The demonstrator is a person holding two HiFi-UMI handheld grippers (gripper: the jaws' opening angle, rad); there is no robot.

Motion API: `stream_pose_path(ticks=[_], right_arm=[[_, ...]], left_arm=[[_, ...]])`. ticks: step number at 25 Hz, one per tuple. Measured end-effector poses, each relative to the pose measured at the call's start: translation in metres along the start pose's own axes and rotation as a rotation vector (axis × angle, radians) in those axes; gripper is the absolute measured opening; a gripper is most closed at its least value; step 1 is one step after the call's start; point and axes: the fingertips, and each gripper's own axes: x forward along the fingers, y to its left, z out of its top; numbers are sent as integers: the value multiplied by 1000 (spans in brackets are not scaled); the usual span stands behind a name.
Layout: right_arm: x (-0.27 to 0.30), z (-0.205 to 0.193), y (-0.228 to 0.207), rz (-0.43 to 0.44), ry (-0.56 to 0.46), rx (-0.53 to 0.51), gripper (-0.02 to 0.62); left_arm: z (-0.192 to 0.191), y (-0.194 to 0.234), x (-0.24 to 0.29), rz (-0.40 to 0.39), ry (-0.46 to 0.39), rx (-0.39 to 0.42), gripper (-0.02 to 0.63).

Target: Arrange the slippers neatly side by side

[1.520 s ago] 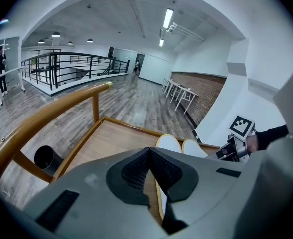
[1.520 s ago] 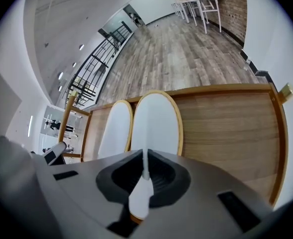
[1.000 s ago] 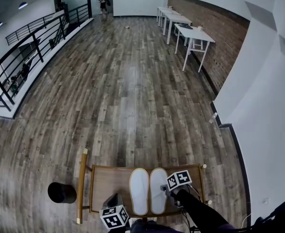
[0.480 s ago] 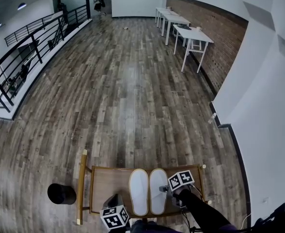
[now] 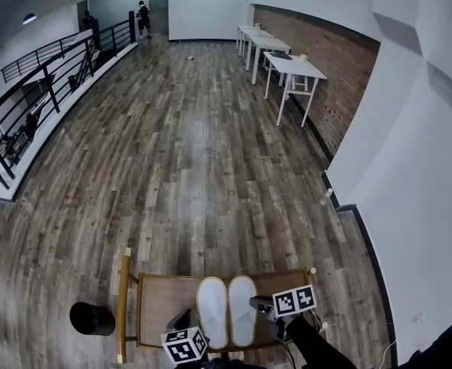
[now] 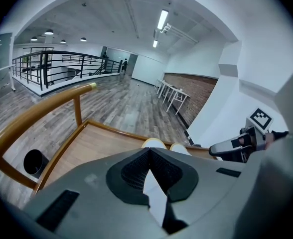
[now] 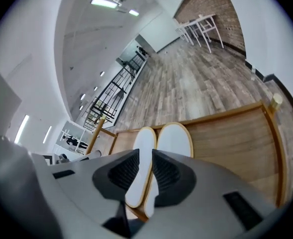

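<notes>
Two white slippers with tan rims lie side by side, touching, toes pointing away, on a low wooden table [image 5: 164, 298]: the left slipper [image 5: 211, 311] and the right slipper [image 5: 243, 310]. My right gripper [image 5: 258, 304] hovers just right of the right slipper, apart from it. In the right gripper view its jaws [image 7: 145, 156] are open with nothing gripped, and both slippers [image 7: 175, 139] show beyond them. My left gripper [image 5: 181, 319] is at the table's near edge, left of the slippers. Its jaws [image 6: 147, 151] meet at the tips, shut on nothing, and the slipper toes [image 6: 154, 143] show past them.
The table has a raised wooden rim [image 6: 47, 108]. A black round bin [image 5: 91, 317] stands on the plank floor to its left. A white wall [image 5: 410, 206] runs on the right, white tables [image 5: 287, 68] stand far off, and a black railing [image 5: 34, 91] runs far left.
The right gripper has let go of the right slipper's edge and drawn back a little to the right. The head view has tipped, so the table sits lower in the picture. The slippers have not moved.
</notes>
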Motion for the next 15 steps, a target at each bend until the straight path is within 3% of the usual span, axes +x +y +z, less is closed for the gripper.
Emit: stream_pose_path(ticks=[7,15], right_arm=[[-11,27,28,-157,-302,-99,74],[-9,9,41,-275,-347,-243,72]], left_arm=[[18,-23,12,-44,-13,42,0],[29,-38,15,-42,2,129,1]])
